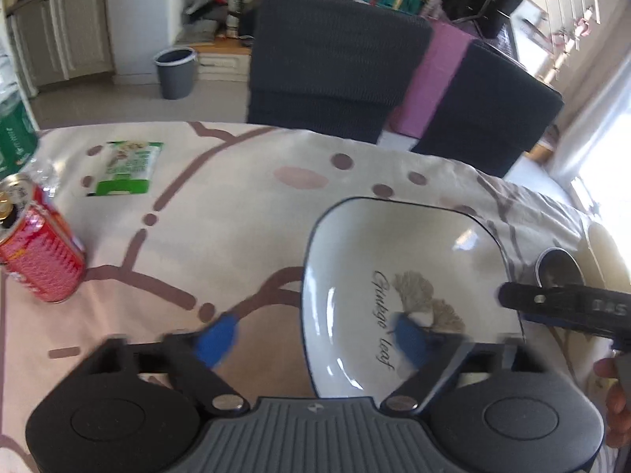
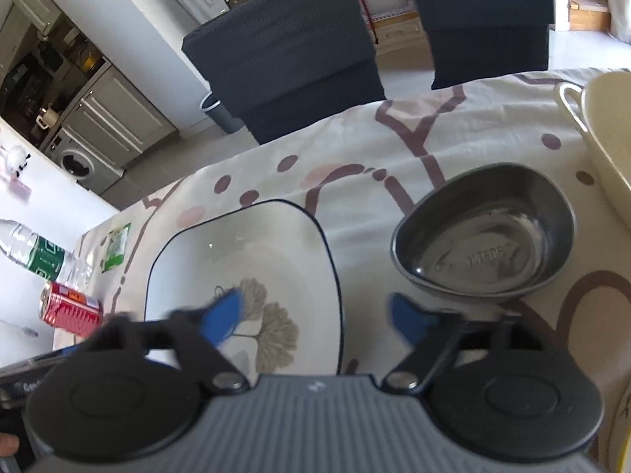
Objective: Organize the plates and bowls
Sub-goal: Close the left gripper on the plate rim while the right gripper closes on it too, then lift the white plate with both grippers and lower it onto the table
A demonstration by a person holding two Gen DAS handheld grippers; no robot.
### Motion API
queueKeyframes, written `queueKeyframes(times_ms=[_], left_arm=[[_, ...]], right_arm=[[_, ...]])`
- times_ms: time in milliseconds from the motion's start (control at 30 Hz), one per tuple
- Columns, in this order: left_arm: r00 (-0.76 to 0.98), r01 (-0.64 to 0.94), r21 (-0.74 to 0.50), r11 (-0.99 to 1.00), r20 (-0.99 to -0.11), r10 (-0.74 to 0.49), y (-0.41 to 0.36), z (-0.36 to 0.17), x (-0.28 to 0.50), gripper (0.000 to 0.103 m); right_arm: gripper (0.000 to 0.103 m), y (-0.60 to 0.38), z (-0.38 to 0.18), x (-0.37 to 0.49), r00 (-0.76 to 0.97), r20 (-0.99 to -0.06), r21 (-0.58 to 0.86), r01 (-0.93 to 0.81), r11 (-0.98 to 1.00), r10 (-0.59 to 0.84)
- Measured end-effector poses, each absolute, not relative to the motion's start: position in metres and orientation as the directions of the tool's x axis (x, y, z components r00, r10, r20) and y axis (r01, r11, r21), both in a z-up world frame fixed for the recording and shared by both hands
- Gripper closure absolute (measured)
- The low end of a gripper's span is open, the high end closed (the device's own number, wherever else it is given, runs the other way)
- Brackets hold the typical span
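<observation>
Nothing sorted yet: the square plate sits lower centre on the counter, metal bowl apart at right. Left tongs and right tongs both gape over opposite plate rims, gripping nothing.

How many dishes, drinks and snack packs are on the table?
Dishes: 3 (white square plate, grey metal bowl, cream dish)
Drinks: 2 (red can, water bottle)
Snack packs: 1 (green packet)
Total: 6
</observation>
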State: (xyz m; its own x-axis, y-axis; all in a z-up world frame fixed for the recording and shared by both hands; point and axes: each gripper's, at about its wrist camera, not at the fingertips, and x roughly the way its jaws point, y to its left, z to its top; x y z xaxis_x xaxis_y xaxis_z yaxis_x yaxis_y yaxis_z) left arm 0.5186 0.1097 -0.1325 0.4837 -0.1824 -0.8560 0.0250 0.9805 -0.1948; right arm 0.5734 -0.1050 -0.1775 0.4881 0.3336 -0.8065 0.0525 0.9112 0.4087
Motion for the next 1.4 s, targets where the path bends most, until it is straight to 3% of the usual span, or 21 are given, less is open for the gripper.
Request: queueKeyframes(times_ms=[33, 167, 200, 333, 433, 800, 1167, 1400], left_arm=[[0.477, 0.014, -0.208, 0.978, -0.858, -0.189, 0.111, -0.134, 0.52, 0.039], [0.458, -0.007, -0.272, 0.962, -0.856, -0.238, 0.116, -0.141, 0.525, 0.065], [0.456, -0.004, -0.272, 0.962, -0.857, -0.24, 0.115, -0.143, 0.526, 0.077], [0.456, -0.024, -0.252, 0.968, -0.864, -0.214, 0.117, -0.149, 0.529, 0.095], [0.452, -0.033, -0.282, 0.959, -0.86, -0.237, 0.123, -0.153, 0.531, 0.096], [0.538, 0.016, -0.275, 0.961, -0.808, -0.24, 0.117, -0.133, 0.513, 0.096], [0.627, 0.064, -0.265, 0.962, -0.74, -0.246, 0.104, -0.024, 0.433, 0.095], [0.639, 0.094, -0.223, 0.97, -0.734, -0.23, 0.087, 0.004, 0.359, 0.095]], right_arm=[[0.044, -0.104, -0.179, 0.576, 0.478, -0.81, 0.411, 0.049, 0.91, 0.34], [0.064, -0.101, -0.186, 0.581, 0.463, -0.824, 0.393, 0.052, 0.918, 0.326], [0.067, -0.1, -0.188, 0.582, 0.46, -0.828, 0.384, 0.048, 0.922, 0.321], [0.082, -0.099, -0.192, 0.582, 0.454, -0.84, 0.352, 0.039, 0.935, 0.297], [0.091, -0.101, -0.196, 0.584, 0.446, -0.845, 0.349, 0.039, 0.937, 0.296], [0.092, -0.103, -0.193, 0.572, 0.503, -0.812, 0.348, 0.006, 0.938, 0.298], [0.092, -0.128, -0.089, 0.507, 0.585, -0.716, 0.396, -0.11, 0.912, 0.382], [0.092, -0.141, -0.051, 0.434, 0.612, -0.689, 0.389, -0.14, 0.911, 0.388]])
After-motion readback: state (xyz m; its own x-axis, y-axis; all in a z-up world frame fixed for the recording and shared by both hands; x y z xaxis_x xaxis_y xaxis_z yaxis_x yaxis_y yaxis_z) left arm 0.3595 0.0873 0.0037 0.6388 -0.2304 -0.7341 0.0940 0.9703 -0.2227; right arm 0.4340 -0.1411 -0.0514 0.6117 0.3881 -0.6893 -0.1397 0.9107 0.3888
